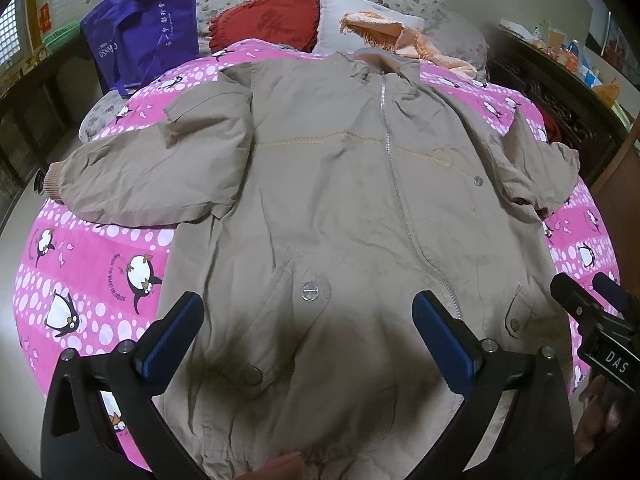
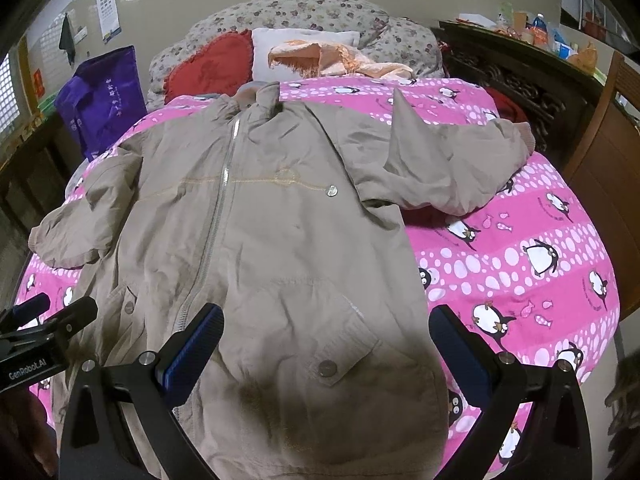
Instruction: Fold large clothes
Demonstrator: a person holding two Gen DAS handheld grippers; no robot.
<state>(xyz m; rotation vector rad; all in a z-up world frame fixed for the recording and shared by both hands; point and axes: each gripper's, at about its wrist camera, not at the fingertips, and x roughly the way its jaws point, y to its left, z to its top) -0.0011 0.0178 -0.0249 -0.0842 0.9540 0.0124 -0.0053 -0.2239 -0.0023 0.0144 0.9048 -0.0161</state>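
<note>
A tan zip-up jacket (image 1: pixel 340 200) (image 2: pixel 260 220) lies spread front-up on a bed, collar at the far end, hem near me. Its left sleeve (image 1: pixel 148 176) and right sleeve (image 2: pixel 452 168) stretch outward. My left gripper (image 1: pixel 308 316) hovers open above the jacket's lower left half, nothing between its blue-padded fingers. My right gripper (image 2: pixel 326 332) hovers open above the lower right half, also empty. The right gripper (image 1: pixel 592 308) shows at the right edge of the left wrist view, and the left gripper (image 2: pixel 40 320) at the left edge of the right wrist view.
A pink penguin-print cover (image 1: pixel 80 264) (image 2: pixel 520 264) lies over the bed. At the head are a red heart cushion (image 1: pixel 268 20), a white pillow (image 1: pixel 360 16) and an orange cloth (image 2: pixel 332 60). A purple bag (image 1: pixel 140 36) stands far left. Dark wooden furniture (image 2: pixel 560 92) flanks the right.
</note>
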